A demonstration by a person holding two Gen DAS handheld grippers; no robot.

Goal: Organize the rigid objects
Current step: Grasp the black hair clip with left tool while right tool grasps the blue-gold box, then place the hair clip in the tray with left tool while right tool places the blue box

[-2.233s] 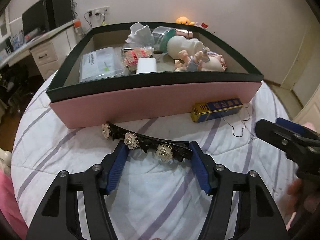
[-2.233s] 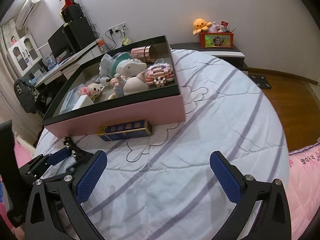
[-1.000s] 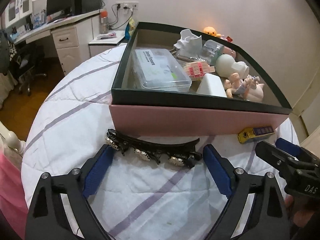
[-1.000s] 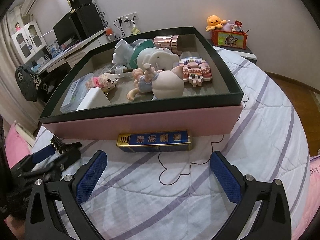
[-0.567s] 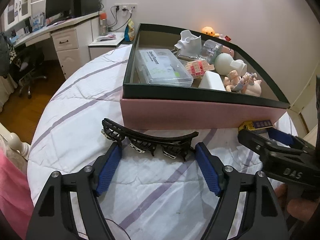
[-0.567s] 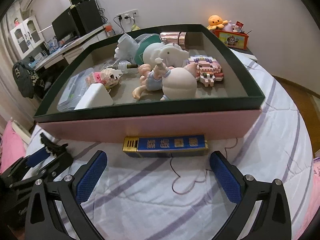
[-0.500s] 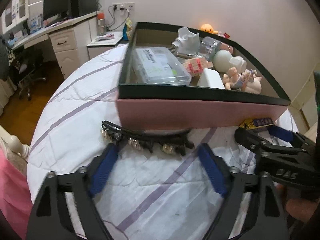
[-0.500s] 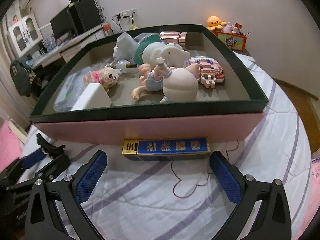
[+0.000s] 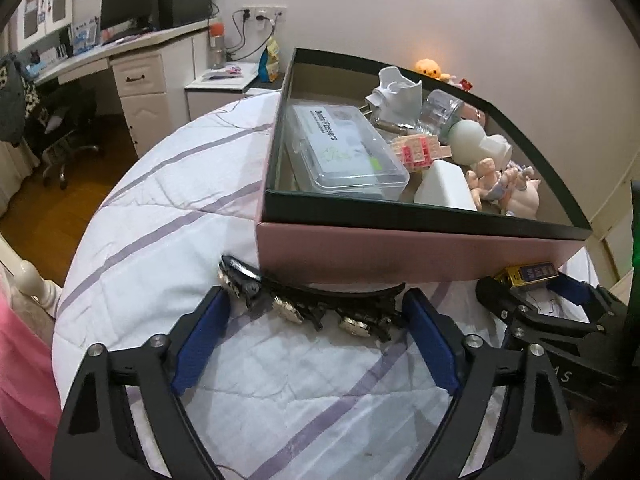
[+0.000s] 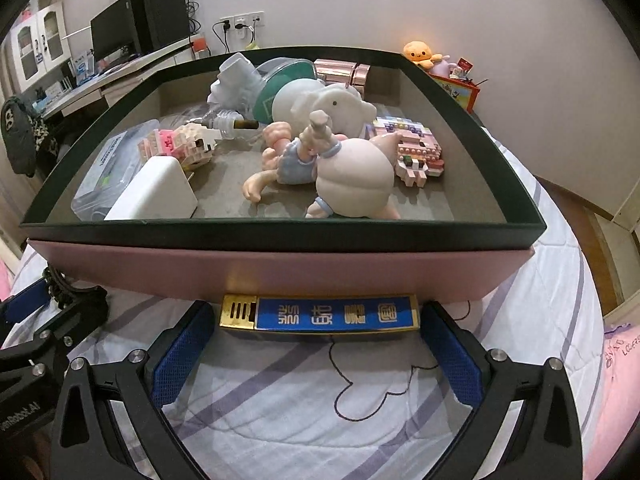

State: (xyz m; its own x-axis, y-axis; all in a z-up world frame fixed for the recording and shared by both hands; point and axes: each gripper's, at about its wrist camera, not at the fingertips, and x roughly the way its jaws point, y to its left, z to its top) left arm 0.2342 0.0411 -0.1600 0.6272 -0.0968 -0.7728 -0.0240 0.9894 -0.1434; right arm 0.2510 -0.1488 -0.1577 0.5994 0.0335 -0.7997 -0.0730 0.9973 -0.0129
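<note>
A black hair clip with gold flowers (image 9: 316, 304) lies on the white striped quilt against the pink box (image 9: 400, 254). My left gripper (image 9: 316, 324) is open, its blue pads on either side of the clip's ends. A blue and gold rectangular box (image 10: 320, 313) lies in front of the pink box's wall (image 10: 280, 272). My right gripper (image 10: 316, 344) is open, its pads flanking the blue box's two ends. The blue box also shows in the left wrist view (image 9: 526, 273), and the right gripper (image 9: 532, 304) beside it.
The pink box with a dark green rim (image 10: 280, 230) holds a baby doll (image 10: 344, 176), a white figure (image 10: 316, 106), block toys (image 10: 412, 152), a white adapter (image 10: 156, 192) and a clear plastic case (image 9: 344, 152). A desk (image 9: 120, 64) stands at far left.
My right gripper moved forward until its pads flank the blue box. My left gripper stayed around the hair clip, shifting slightly. Both stayed open.
</note>
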